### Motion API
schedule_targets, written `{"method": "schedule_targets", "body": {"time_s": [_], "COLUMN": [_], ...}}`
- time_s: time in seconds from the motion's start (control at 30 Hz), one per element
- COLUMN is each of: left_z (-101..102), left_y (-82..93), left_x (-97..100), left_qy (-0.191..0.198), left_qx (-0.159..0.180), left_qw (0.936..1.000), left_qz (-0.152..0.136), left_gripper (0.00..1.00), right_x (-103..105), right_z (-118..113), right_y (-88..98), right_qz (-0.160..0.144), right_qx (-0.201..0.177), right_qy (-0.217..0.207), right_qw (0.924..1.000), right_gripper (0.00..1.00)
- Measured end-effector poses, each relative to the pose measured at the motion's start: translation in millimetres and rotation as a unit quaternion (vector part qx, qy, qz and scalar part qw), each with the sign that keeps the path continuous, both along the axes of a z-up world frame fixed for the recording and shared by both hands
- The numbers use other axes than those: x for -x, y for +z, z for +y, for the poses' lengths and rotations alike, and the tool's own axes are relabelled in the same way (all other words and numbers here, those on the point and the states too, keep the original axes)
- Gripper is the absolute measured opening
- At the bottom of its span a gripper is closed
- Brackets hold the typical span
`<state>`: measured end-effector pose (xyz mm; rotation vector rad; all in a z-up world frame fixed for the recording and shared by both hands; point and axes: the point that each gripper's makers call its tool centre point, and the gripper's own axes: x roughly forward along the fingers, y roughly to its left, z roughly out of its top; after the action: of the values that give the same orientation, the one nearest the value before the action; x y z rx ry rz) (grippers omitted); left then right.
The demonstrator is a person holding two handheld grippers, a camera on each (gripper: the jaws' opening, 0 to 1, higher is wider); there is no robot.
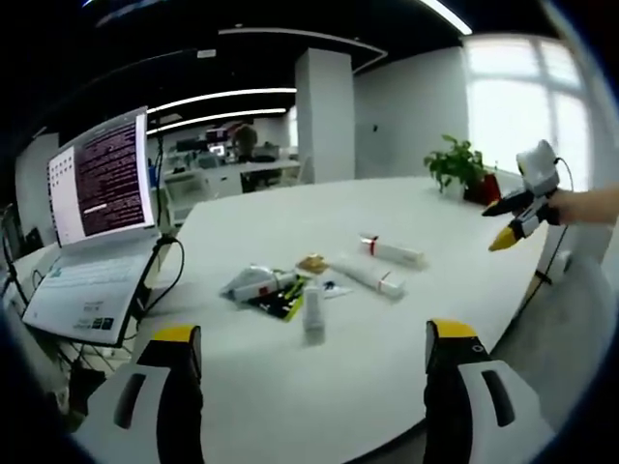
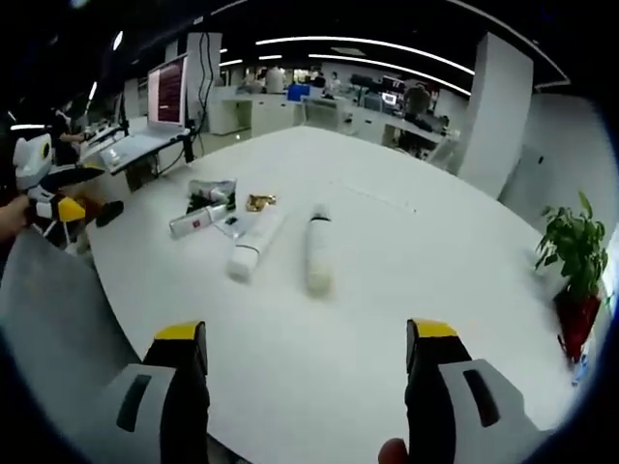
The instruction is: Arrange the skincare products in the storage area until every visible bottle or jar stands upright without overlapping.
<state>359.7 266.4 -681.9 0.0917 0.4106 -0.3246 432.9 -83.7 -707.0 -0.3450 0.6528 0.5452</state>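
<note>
Several skincare items lie flat in a loose group on the white table. In the left gripper view, two long white tubes rest on their sides, and a small white bottle lies nearer me. A silvery pouch, a gold piece and a dark green packet are beside them. My left gripper is open and empty, short of the group. The right gripper hovers at the far right in a hand. In the right gripper view, the tubes lie ahead of my open right gripper.
An open laptop and a lit monitor stand at the table's left end, with cables trailing off. A potted plant sits at the far edge. Office desks fill the background.
</note>
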Motion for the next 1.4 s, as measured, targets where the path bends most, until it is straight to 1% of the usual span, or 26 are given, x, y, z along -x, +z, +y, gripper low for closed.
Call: {"method": "schedule_targets", "body": {"time_s": [0.13,0.2,0.27,0.33,0.5,0.57,0.6,0.67,0.77,0.83,1.0,1.17,1.3,1.4], "left_z": [0.3,-5.6,-9.3,-12.4,-9.1,-5.7,-5.2,-5.0,-4.3,-5.4,-6.1,-6.9,-6.1,-4.2], "left_y": [-4.3,-3.9,-5.0,-4.4,-5.3,-7.0,-7.8,-8.8,-10.1,-11.6,-12.2,-13.2,-15.1,-14.1], "left_x": [-0.4,1.1,1.7,2.7,2.6,1.7,1.4,1.6,1.3,1.9,2.7,3.6,3.9,3.7], "left_qy": [-0.008,-0.014,-0.017,-0.020,-0.016,-0.017,-0.017,-0.019,-0.021,-0.022,-0.020,-0.020,-0.019,-0.016], "left_qx": [-0.008,-0.014,-0.022,-0.022,-0.013,-0.009,-0.008,-0.009,-0.013,-0.015,-0.014,-0.016,-0.033,-0.045], "left_qw": [0.9999,0.9998,0.9996,0.9995,0.9998,0.9998,0.9998,0.9997,0.9996,0.9996,0.9996,0.9995,0.9991,0.9987], "left_qz": [0.004,0.004,0.006,0.007,0.008,0.008,0.010,0.011,0.011,0.013,0.016,0.018,0.020,0.017], "left_gripper": [0.88,0.88,0.88,0.88,0.88,0.88,0.88,0.87,0.87,0.87,0.86,0.86,0.85,0.84], "right_x": [-7.2,-12.9,-16.2,-21.3,-36.8,-43.2,-47.7,-52.3,-58.1,-65.8,-80.2,-97.4,-112.0,-121.0], "right_z": [1.3,2.3,3.8,6.3,14.8,19.7,20.3,21.9,25.7,28.3,35.4,49.7,55.8,57.2], "right_y": [-4.6,-8.7,-12.7,-12.1,-14.5,-16.1,-18.5,-21.6,-23.0,-24.7,-18.5,-8.8,-4.4,-6.2], "right_qz": [0.014,0.023,0.038,0.039,0.047,0.057,0.064,0.072,0.079,0.083,0.080,0.074,0.070,0.074], "right_qx": [0.005,0.012,0.020,0.022,0.026,0.022,0.028,0.040,0.045,0.046,0.049,0.045,0.047,0.050], "right_qy": [0.001,0.006,0.014,0.016,0.031,0.036,0.036,0.044,0.050,0.054,0.061,0.073,0.076,0.076], "right_qw": [0.9999,0.9997,0.9990,0.9989,0.9981,0.9975,0.9969,0.9956,0.9946,0.9940,0.9937,0.9936,0.9935,0.9931], "right_gripper": [0.82,0.81,0.80,0.80,0.78,0.78,0.78,0.78,0.78,0.77,0.77,0.77,0.76,0.76]}}
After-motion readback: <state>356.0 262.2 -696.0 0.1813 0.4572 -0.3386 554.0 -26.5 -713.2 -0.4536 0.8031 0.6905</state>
